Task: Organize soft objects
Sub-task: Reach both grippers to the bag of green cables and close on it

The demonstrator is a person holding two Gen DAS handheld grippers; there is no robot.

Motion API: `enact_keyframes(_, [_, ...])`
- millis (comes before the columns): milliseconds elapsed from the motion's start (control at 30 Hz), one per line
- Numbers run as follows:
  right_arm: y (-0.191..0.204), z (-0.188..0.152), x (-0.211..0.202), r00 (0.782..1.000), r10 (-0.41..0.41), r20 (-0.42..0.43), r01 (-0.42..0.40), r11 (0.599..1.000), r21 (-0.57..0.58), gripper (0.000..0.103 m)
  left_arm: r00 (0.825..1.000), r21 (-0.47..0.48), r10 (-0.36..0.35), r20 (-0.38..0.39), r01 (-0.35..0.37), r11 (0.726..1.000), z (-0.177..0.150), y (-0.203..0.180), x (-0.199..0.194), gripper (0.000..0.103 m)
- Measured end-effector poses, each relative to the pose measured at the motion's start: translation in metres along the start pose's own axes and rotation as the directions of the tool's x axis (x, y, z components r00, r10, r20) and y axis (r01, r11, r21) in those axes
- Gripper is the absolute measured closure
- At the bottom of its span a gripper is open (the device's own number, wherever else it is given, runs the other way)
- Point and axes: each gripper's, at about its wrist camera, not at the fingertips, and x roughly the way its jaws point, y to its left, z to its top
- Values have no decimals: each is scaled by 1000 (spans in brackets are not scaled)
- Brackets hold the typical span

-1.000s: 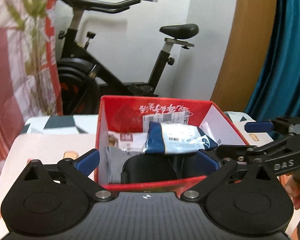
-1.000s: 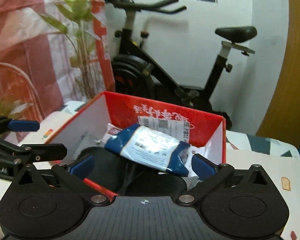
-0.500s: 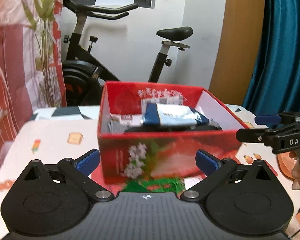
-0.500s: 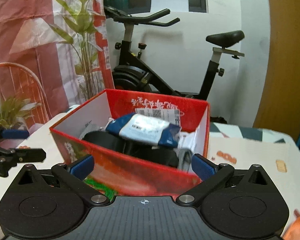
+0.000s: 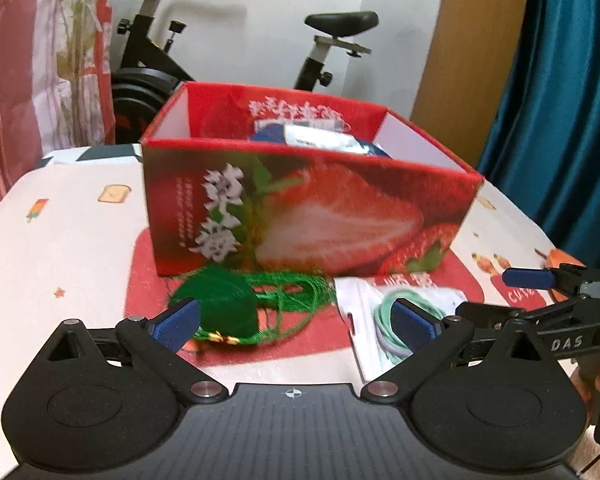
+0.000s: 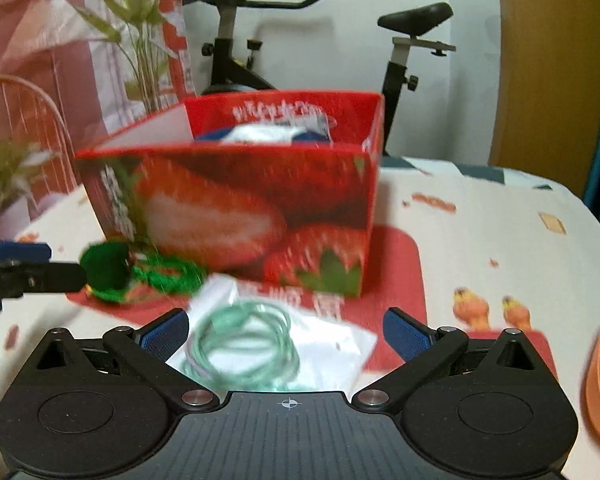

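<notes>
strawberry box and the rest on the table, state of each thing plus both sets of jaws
strawberry box: upright, open topped, holds a blue and white packet
green tassel ornament: loose on the table, in front of the box
bag of hair ties: flat on the table, ungripped
left gripper: jaws open, empty
right gripper: jaws open, empty

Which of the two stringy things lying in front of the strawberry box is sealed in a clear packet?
The pale mint cord coil, on the right; the dark green tasselled cord beside it lies bare on the tablecloth.
</notes>
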Motion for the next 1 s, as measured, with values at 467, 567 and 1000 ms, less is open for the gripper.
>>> enact_keyframes(467, [-17, -35, 14, 999, 12, -51, -5, 993, 121, 14, 995, -46, -57, -84, 54, 998, -19, -10, 26, 23])
enact_keyframes(567, [-12, -35, 17, 998, 26, -57, -21, 997, 80, 21, 990, -72, -87, -110, 79, 994, -21, -9, 35, 34])
enact_keyframes(1000, [6, -24, 29, 992, 107, -73, -108, 994, -4, 37, 975, -167, -167, -146, 142, 976, -21, -2, 60, 50])
